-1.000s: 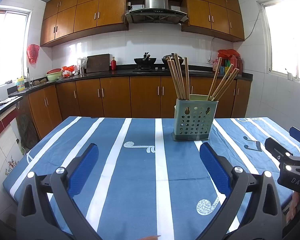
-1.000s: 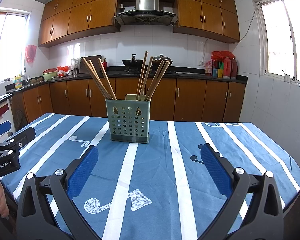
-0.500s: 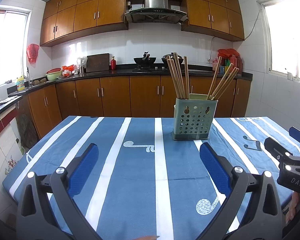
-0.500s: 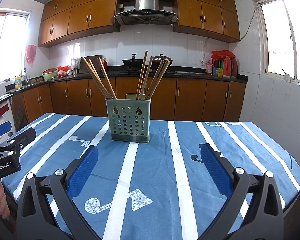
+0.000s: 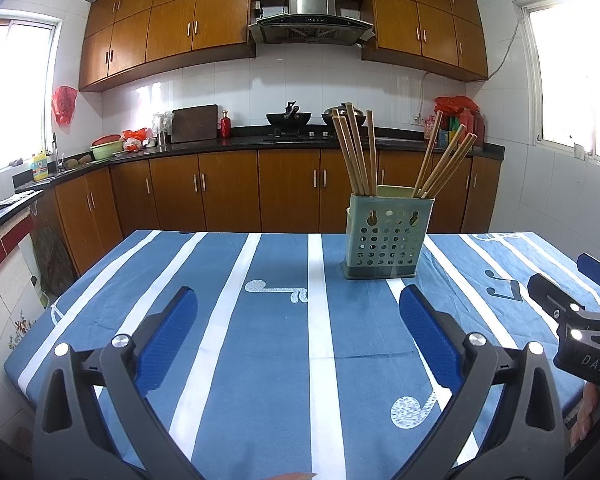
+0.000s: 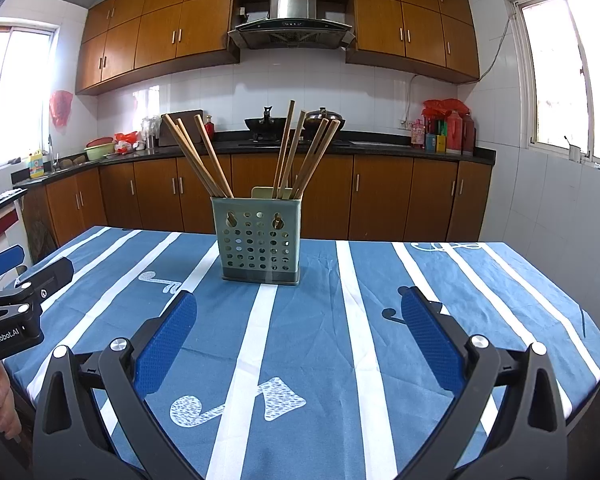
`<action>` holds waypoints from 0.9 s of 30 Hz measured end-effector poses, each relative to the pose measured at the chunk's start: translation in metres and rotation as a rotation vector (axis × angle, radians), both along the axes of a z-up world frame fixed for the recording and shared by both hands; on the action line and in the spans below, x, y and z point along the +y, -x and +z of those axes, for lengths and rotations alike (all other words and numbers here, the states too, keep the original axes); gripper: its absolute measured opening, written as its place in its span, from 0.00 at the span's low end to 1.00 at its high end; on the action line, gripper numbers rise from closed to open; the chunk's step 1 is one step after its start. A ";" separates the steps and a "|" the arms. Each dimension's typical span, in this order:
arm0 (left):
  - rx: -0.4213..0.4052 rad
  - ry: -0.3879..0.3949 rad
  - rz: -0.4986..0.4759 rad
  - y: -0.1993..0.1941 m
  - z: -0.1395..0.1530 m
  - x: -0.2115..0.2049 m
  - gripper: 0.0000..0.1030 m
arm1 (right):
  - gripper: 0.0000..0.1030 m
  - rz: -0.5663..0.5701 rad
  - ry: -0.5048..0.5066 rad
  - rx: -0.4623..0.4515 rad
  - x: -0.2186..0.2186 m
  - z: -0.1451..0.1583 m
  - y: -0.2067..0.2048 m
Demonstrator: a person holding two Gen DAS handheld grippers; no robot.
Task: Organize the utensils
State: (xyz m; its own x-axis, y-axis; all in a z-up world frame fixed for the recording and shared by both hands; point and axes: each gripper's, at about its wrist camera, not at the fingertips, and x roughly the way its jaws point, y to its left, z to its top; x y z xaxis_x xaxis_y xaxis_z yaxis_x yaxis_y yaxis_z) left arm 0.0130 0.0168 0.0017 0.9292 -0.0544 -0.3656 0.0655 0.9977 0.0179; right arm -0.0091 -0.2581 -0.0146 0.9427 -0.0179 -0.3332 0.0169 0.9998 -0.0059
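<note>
While both tools hung low over the near edge of the table, we held the left gripper with its blue-padded fingers spread wide apart and nothing between them. The right gripper stood the same way, its pads far from each other and gripping nothing. From the left wrist view we could see the right tool at the frame's right edge, and from the right wrist view the left tool at the left edge, so the two were side by side but well apart.

The utensil holder, a pale green perforated box, stood upright on the blue cloth with white stripes, toward the far middle of the table and ahead of both tools, touching neither. Wooden chopsticks stood in it in two bunches, one fanned out to one side and one to the other, all leaning at different angles with their tips well above the rim. We could not tell whether a divider separated the bunches inside.

Behind the table ran a dark countertop over brown cabinets, with a wok on the hob under the range hood.
</note>
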 end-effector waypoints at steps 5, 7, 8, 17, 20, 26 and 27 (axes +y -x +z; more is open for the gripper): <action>0.000 0.000 0.000 0.000 0.000 0.000 0.96 | 0.98 0.000 -0.001 0.001 0.001 0.000 0.000; 0.000 0.000 0.000 0.000 0.000 0.000 0.96 | 0.98 0.000 -0.001 0.002 0.001 0.000 0.000; 0.001 0.000 0.000 0.000 0.000 0.000 0.96 | 0.98 0.000 -0.001 0.002 0.001 0.000 0.000; 0.004 0.002 0.002 -0.002 -0.002 0.000 0.96 | 0.98 -0.001 -0.002 0.001 0.001 0.001 0.000; 0.004 0.003 0.002 -0.002 -0.002 0.000 0.96 | 0.98 -0.001 -0.002 0.001 0.001 0.001 0.000; 0.005 0.001 0.000 -0.002 -0.003 -0.001 0.96 | 0.98 0.000 -0.002 0.002 0.002 0.001 0.000; 0.005 0.002 0.000 -0.002 -0.003 0.000 0.96 | 0.98 0.000 -0.002 0.002 0.002 0.001 0.000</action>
State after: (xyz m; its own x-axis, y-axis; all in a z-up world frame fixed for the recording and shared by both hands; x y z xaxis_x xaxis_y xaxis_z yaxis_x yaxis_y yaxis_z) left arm 0.0150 0.0164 -0.0012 0.9272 -0.0548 -0.3705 0.0652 0.9978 0.0156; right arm -0.0094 -0.2563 -0.0138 0.9420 -0.0175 -0.3352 0.0172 0.9998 -0.0037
